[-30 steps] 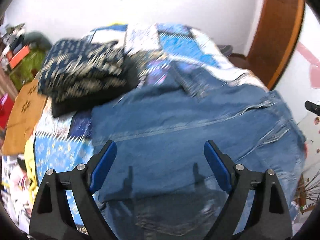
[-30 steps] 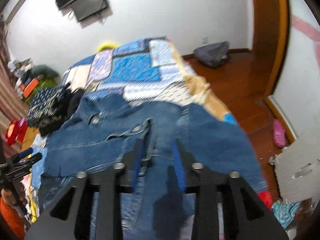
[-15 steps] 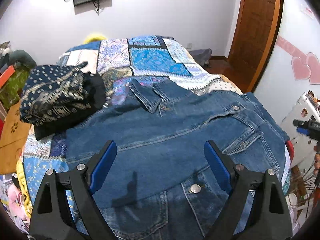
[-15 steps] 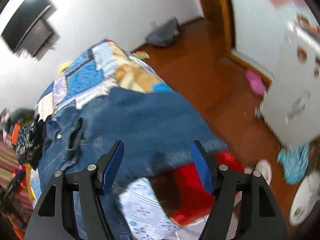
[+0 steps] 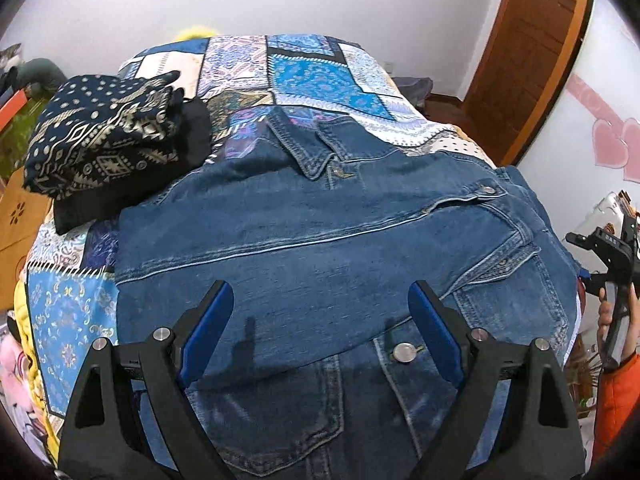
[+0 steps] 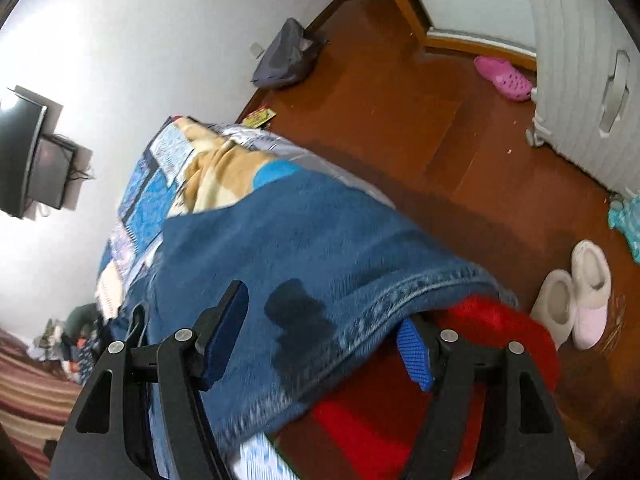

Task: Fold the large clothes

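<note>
A blue denim jacket (image 5: 340, 248) lies spread front-up on the patchwork bedspread (image 5: 312, 68), one sleeve folded across its chest. My left gripper (image 5: 320, 328) is open and empty, hovering over the jacket's lower front. In the right wrist view the jacket's side (image 6: 320, 248) hangs over the bed edge. My right gripper (image 6: 324, 332) is open, its jaws either side of the jacket's hem edge; one blue pad (image 6: 416, 348) sits just below the hem. The right gripper also shows at the right edge of the left wrist view (image 5: 612, 248).
A stack of folded dark patterned clothes (image 5: 112, 140) sits at the bed's back left. A red cushion (image 6: 420, 400) lies under the jacket's hanging edge. Slippers (image 6: 576, 292), a pink clog (image 6: 504, 78) and a grey bag (image 6: 288, 56) are on the wooden floor.
My right gripper let go of the sleeve, opened, and swung right and down to the jacket's hanging edge. My left gripper stayed open over the jacket.
</note>
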The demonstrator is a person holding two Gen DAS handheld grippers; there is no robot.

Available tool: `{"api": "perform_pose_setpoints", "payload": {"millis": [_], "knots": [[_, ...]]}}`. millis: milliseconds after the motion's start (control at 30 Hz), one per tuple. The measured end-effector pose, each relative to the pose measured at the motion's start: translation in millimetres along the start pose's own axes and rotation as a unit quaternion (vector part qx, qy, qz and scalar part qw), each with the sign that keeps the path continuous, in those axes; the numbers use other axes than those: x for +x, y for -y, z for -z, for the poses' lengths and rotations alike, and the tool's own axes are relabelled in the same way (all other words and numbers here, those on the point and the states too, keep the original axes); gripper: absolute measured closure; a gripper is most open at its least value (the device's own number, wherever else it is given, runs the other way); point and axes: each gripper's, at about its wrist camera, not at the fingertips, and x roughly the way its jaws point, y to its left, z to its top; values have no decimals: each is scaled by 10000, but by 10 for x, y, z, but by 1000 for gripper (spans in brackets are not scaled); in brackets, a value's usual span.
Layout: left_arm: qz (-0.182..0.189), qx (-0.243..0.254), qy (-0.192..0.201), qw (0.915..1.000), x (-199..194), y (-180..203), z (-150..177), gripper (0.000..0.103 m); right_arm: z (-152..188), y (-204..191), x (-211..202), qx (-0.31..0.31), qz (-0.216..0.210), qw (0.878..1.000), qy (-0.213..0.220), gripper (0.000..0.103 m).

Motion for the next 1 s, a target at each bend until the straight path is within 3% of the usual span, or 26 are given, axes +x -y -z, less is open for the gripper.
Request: {"api": "perform_pose_setpoints", "payload": {"millis": [100, 133, 233, 433, 533, 667, 733, 933, 1000], "knots": [[-47, -109, -18, 9999, -12, -101, 30, 14, -29, -80, -22, -57, 264, 9993, 264, 55], [-73, -121, -14, 9999, -15, -113, 35, 14, -26, -136, -63, -91, 320, 9986, 408, 68], [-179, -193, 32, 9996, -51, -210, 69, 14, -48, -296, -218, -301, 182, 9969, 705, 87], [-154, -478, 76, 9987, -106, -421, 122, 14, -29, -1074, -645, -1461, -269, 9820, 1171, 92], [-108, -555, 98, 9984, -130, -473, 138, 14, 155, -1646, -860, -2218, -704, 9637, 1308, 92], [-77, -586, 195, 9981, -203, -538, 169, 14, 530, -2177, -864, -2965, -1383, 9407, 900, 92], [-88, -583, 215, 9980, -229, -563, 189, 14, 759, -2325, -733, -3256, -1471, 9320, 608, 92], [-128, -618, 162, 9979, -268, -676, 293, 14, 1341, -2302, -9, -3610, -1034, 9242, -690, 92], [-163, -630, 131, 9978, -267, -705, 324, 14, 1490, -2247, 95, -3672, -790, 9223, -907, 91]]}}
